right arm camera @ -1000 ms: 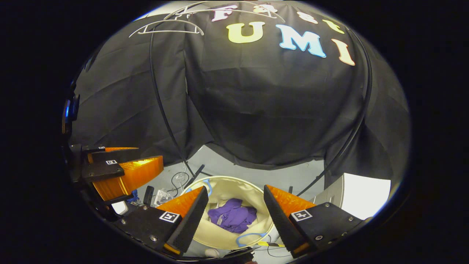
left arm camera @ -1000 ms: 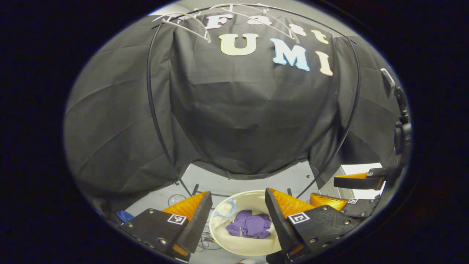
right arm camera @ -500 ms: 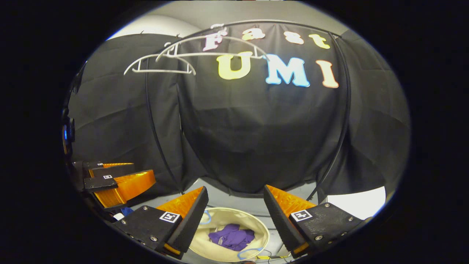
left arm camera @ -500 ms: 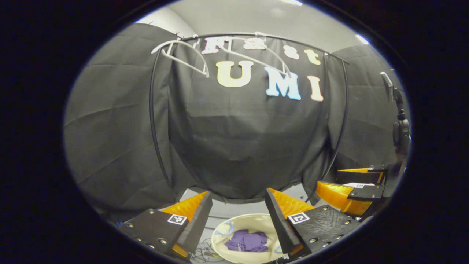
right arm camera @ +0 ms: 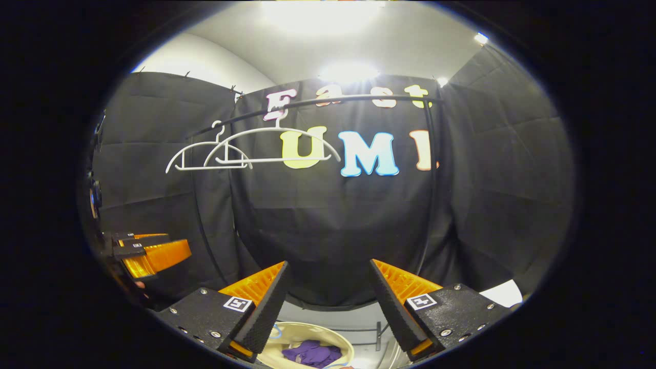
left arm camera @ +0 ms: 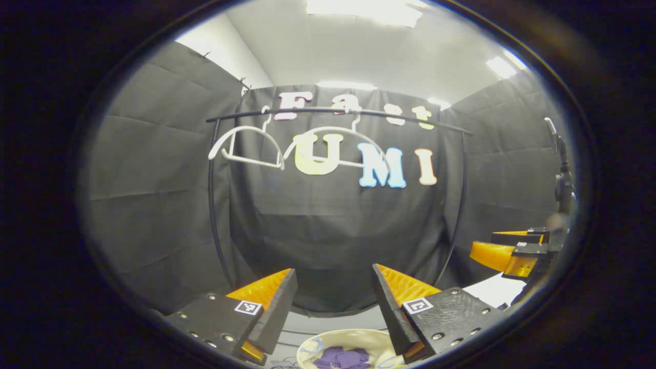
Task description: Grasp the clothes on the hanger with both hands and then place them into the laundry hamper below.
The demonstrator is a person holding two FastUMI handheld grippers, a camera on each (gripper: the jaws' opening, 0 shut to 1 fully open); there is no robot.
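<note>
Purple clothes (left arm camera: pixel 341 357) lie bunched inside the cream round hamper (left arm camera: pixel 359 335) on the floor, low between my left gripper's fingers. My left gripper (left arm camera: pixel 333 270) is open and holds nothing. In the right gripper view the purple clothes (right arm camera: pixel 310 353) rest in the same hamper (right arm camera: pixel 307 328), and my right gripper (right arm camera: pixel 328 263) is open and bare too. Two white hangers (left arm camera: pixel 246 148) (right arm camera: pixel 279 146) hang bare on the black rail (left arm camera: pixel 333 111) (right arm camera: pixel 328 101). The right gripper (left arm camera: pixel 512 251) shows at the far right of the left gripper view, the left gripper (right arm camera: pixel 148 253) at the far left of the right one.
A black arched rack frame (left arm camera: pixel 212 205) stands over the hamper, against the black cloth wall. A device on a stand (left arm camera: pixel 561 179) is at the far right. A white surface (right arm camera: pixel 505 293) sits low on the right. Ceiling lights (right arm camera: pixel 348 72) glare above.
Both grippers have tilted upward and pulled away from the hamper, which has slid to the bottom edge of each view. The rail, hangers and ceiling have come into view. Both stay open.
</note>
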